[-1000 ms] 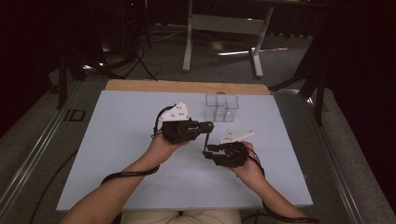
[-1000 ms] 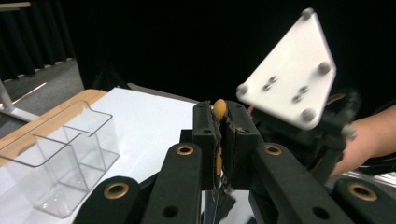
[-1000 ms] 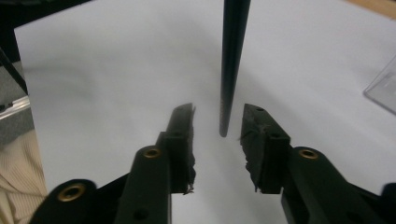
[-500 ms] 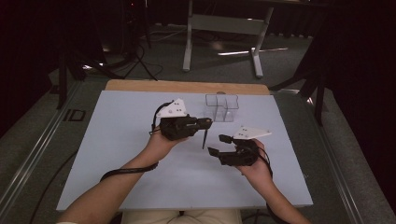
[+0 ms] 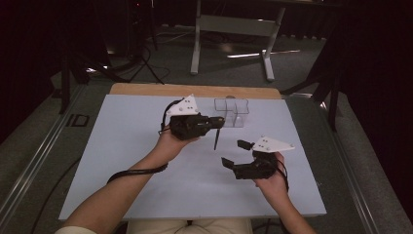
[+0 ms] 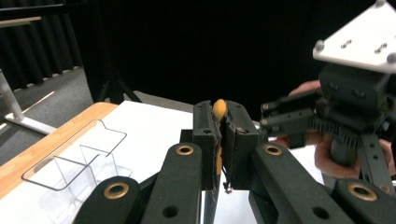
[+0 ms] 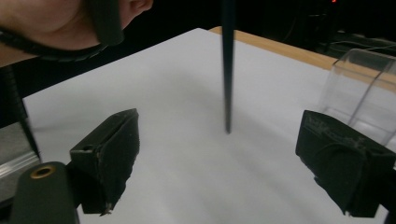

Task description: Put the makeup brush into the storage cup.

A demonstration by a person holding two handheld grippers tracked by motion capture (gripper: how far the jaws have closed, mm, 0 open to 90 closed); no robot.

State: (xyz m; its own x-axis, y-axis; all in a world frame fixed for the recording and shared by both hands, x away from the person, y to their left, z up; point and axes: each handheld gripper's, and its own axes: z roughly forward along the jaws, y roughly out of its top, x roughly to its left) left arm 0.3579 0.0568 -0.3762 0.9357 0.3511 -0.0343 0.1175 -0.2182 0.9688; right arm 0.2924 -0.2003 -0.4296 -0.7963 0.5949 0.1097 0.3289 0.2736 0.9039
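A thin dark stick [image 5: 215, 138] with an orange top end [image 6: 219, 108] hangs upright from my left gripper [image 5: 218, 122], which is shut on its upper part above the white table. In the right gripper view the stick [image 7: 227, 65] points down, its tip just over the table. My right gripper [image 5: 233, 153] sits lower and to the right of the stick, apart from it. Its jaws have just been opening and stand wide with nothing between them [image 7: 219, 135]. The left gripper view [image 6: 223, 122] also shows the right gripper [image 6: 280, 119] farther off.
A clear plastic box with compartments [image 5: 232, 111] stands on the white table top [image 5: 126, 151] just behind the left gripper; it shows too in the left gripper view [image 6: 74, 163]. A wooden strip [image 5: 146, 89] edges the table's far side. A metal stand [image 5: 234, 24] is on the floor beyond.
The right gripper has opened its jaws and drawn away from the stick, to the right and toward the person. The left gripper has kept the stick, almost still.
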